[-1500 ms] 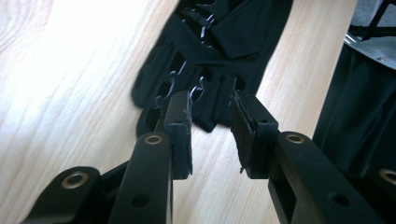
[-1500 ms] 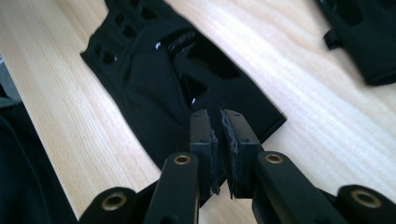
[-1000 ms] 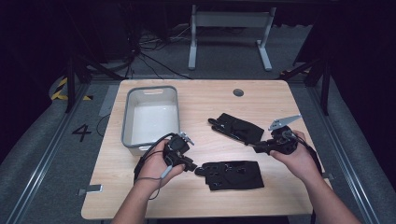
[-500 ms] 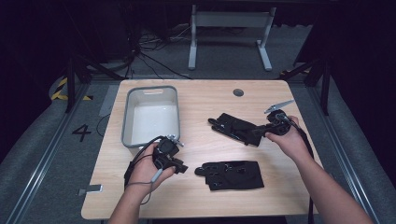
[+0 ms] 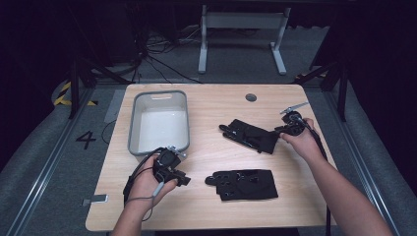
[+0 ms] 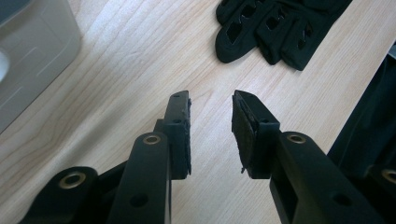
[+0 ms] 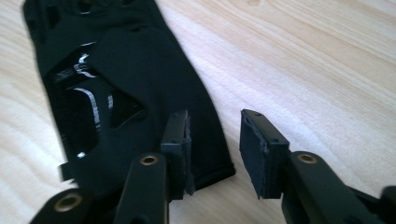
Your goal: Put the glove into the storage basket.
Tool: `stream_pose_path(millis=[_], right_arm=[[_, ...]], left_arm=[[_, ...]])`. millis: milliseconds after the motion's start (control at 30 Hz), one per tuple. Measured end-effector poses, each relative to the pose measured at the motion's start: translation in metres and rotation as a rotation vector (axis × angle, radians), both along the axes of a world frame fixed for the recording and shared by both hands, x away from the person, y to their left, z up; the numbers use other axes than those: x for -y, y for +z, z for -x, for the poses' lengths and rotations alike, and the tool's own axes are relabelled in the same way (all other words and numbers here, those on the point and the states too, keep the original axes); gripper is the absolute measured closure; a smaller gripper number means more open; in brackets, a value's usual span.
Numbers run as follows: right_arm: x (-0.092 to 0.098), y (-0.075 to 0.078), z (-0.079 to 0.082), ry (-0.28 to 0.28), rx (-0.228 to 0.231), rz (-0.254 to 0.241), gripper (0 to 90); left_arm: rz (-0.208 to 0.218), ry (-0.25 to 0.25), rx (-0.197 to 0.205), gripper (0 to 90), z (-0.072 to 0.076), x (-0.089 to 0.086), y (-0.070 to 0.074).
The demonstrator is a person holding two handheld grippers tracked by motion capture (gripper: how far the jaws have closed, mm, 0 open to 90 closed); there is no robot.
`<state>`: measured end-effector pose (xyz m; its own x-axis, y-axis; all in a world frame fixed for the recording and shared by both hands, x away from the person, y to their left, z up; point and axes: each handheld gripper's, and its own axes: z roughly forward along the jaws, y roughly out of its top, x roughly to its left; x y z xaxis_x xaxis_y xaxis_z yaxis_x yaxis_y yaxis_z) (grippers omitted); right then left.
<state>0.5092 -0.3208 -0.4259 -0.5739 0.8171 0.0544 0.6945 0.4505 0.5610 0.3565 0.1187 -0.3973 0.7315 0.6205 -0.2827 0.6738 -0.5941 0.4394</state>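
Now right gripper (image 7: 215, 151) jaws just opening, empty, over far glove (image 7: 121, 93) cuff; left gripper (image 6: 211, 135) parted, empty.

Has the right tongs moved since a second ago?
Yes. The right tongs shifted up the high view toward the round table hole, reaching the farther black fabric glove's cuff, having just been opening.

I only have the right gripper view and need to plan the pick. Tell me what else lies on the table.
Observer: A second black glove lies flat nearer the person, apart from the glove in your view.
Operator: Report the other hand.
Observer: The left hand-held gripper is open over the bare table, nothing between its jaws.
Operator: Name any container.
Observer: A grey bin stands on the table's left side in the high view, nothing visible inside.
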Motion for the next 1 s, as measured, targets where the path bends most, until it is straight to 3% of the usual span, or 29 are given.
stream_pose_path(millis=[433, 767, 867, 1000], right_arm=[[0.000, -0.010, -0.003, -0.017, -0.049, 0.016, 56.3], [-0.008, -0.005, 0.002, 0.019, -0.088, 0.044, 84.6], [-0.010, -0.001, 0.006, 0.027, -0.061, 0.059, 86.7], [-0.012, 0.010, 0.016, 0.049, -0.019, 0.043, 87.4]], left_arm=[[-0.003, -0.018, 0.001, 67.0, -0.002, 0.004, 0.000], [-0.005, -0.025, 0.001, 66.8, -0.004, 0.007, -0.001], [-0.003, -0.025, -0.002, 66.9, -0.005, 0.008, -0.002], [-0.002, -0.028, -0.002, 67.3, -0.006, 0.008, -0.001]])
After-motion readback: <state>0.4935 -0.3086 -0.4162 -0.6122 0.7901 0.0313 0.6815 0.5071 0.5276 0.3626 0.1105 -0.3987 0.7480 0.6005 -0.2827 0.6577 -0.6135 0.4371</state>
